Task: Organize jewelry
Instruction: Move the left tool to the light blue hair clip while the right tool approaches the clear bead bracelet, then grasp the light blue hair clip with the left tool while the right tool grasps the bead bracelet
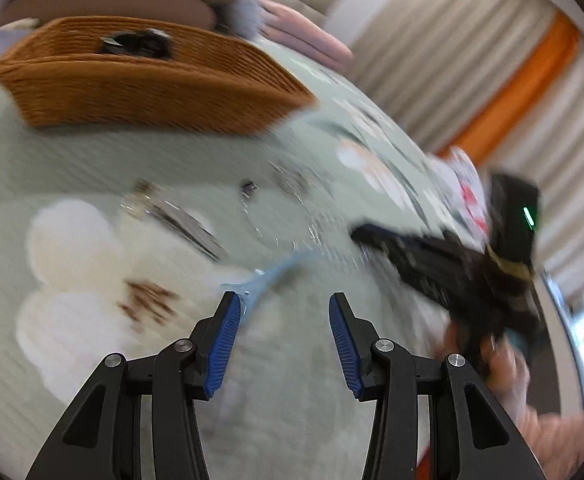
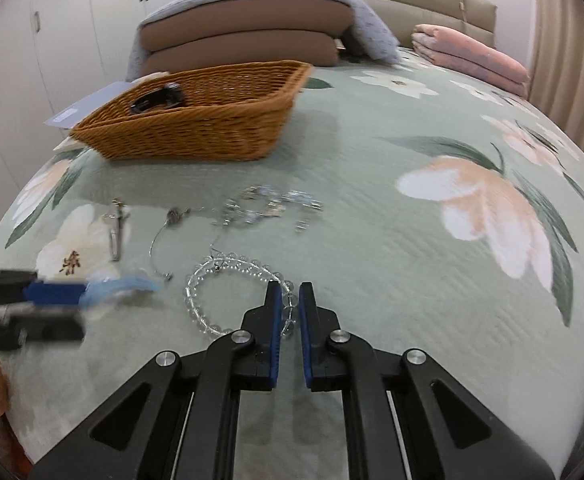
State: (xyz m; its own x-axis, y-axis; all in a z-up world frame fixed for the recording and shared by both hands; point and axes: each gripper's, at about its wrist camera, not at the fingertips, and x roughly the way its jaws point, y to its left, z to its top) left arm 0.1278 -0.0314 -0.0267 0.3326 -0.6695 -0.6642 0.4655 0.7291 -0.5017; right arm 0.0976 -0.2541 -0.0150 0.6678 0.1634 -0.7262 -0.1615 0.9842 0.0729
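Right gripper (image 2: 289, 300) with blue pads narrowed onto a clear glass bead bracelet (image 2: 227, 280) lying on a pale green floral quilt (image 2: 372, 240) — strand pinched between the fingertips. Left gripper (image 1: 279, 316) spread wide, holding nothing — just beside a light blue hair clip (image 1: 275, 272). Farther back, a brown woven wicker basket (image 2: 195, 136), near loose silver chains (image 2: 259, 204).

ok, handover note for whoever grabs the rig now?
Right tongs: nearly closed around the clear bead bracelet, still lying on the bedspread.
Left tongs: open, empty, by the light blue hair clip.
Done: one dark item sits in the wicker basket.
Left: bracelet, clip, silver pendant, wire necklace, tangled silver pile.
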